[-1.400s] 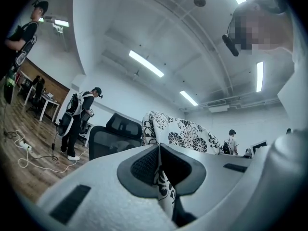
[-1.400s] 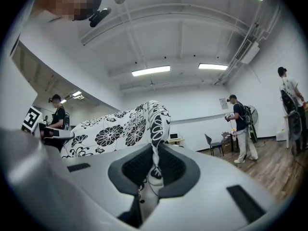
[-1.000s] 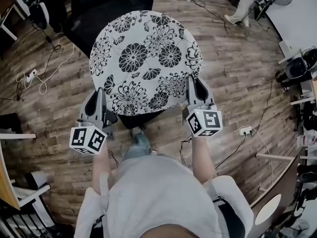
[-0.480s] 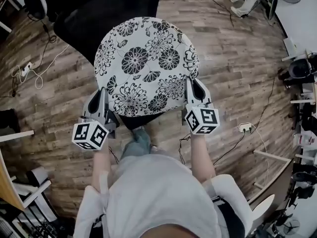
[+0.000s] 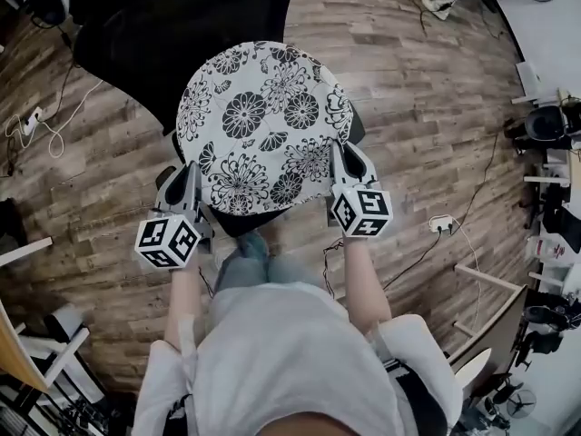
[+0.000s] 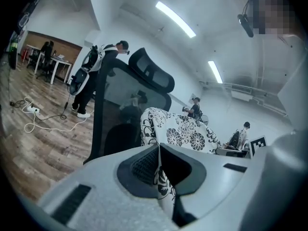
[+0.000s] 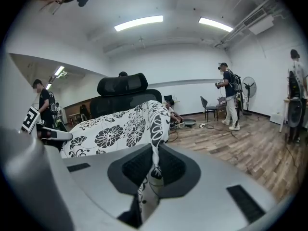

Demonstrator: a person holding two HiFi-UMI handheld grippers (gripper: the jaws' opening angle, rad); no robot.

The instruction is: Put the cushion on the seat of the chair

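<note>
The left tongs (image 5: 191,193) and the right tongs (image 5: 349,166) are each shut tight on the near edge of the flowery cushion (image 5: 263,125), one on each side. The round cushion lies flat and reaches away from both tongs. They look about as near as each other. Under it and past it is the black chair (image 5: 182,25). The seat is mostly hidden, so I can't tell if the cushion touches it.

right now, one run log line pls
left gripper: shut on cushion | right gripper: shut on cushion | cushion: over chair, seat contact unclear
</note>
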